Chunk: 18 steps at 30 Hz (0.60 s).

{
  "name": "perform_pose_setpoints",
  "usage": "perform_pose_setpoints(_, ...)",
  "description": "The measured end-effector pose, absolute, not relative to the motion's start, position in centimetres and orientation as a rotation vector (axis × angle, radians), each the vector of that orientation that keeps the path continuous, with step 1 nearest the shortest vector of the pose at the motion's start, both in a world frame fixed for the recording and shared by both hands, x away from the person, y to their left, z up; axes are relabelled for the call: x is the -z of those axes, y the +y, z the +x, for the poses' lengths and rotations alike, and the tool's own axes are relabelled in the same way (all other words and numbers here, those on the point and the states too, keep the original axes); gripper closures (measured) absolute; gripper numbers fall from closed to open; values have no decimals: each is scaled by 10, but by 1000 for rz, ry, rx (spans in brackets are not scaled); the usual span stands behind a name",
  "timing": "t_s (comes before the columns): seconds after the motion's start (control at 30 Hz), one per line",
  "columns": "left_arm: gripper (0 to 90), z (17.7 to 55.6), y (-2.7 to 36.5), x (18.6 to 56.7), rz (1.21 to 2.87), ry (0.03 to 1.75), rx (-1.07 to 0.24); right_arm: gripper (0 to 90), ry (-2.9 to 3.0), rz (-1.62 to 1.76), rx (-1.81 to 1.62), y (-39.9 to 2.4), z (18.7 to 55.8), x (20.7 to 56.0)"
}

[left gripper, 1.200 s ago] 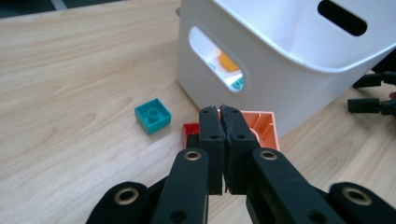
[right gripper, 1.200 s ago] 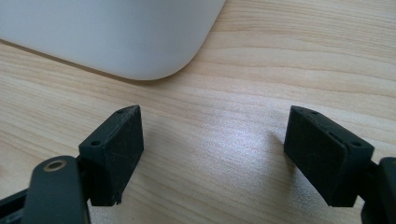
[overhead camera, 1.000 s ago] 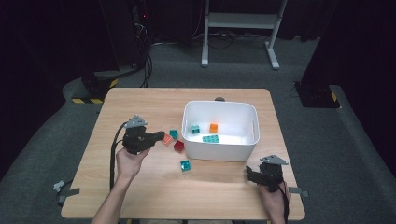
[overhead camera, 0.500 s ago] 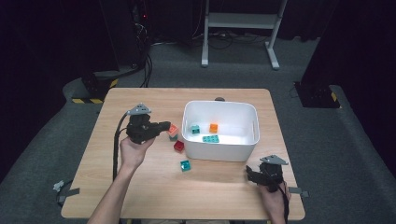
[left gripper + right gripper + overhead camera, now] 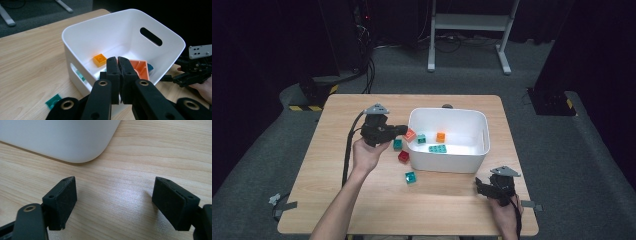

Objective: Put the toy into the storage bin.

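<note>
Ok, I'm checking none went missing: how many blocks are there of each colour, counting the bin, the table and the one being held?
Teal blocks: 4
Orange blocks: 2
Red block: 1
Total: 7

A lab or studio: black curtains (image 5: 267, 45) all round; grey carpet (image 5: 562, 150); cables (image 5: 367, 65); lone wooden counter (image 5: 337, 200); hazard-taped base (image 5: 312, 95).

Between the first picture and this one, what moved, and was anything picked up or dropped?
The left gripper, shut on an orange block, carried it up from the table, where it already held it, and across to the rim of the white bin. Nothing was let go. The right gripper stayed put with jaws open; the red block, loose teal blocks and bin contents stayed.
</note>
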State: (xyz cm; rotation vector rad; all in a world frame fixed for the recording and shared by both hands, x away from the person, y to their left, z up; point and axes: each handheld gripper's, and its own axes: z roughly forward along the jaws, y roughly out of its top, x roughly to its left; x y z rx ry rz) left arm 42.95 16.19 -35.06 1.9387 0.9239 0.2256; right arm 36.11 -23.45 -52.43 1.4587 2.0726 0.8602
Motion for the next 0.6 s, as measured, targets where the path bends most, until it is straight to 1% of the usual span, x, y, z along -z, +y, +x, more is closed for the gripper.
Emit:
perform_pose_setpoints(0.27, 866, 442, 132, 354, 1981, 886, -218, 202, 2073, 1458, -860, -235, 361, 524)
perform_pose_setpoints(0.6, 867, 450, 107, 364, 2041, 883, -212, 203, 2073, 1458, -860, -235, 361, 524)
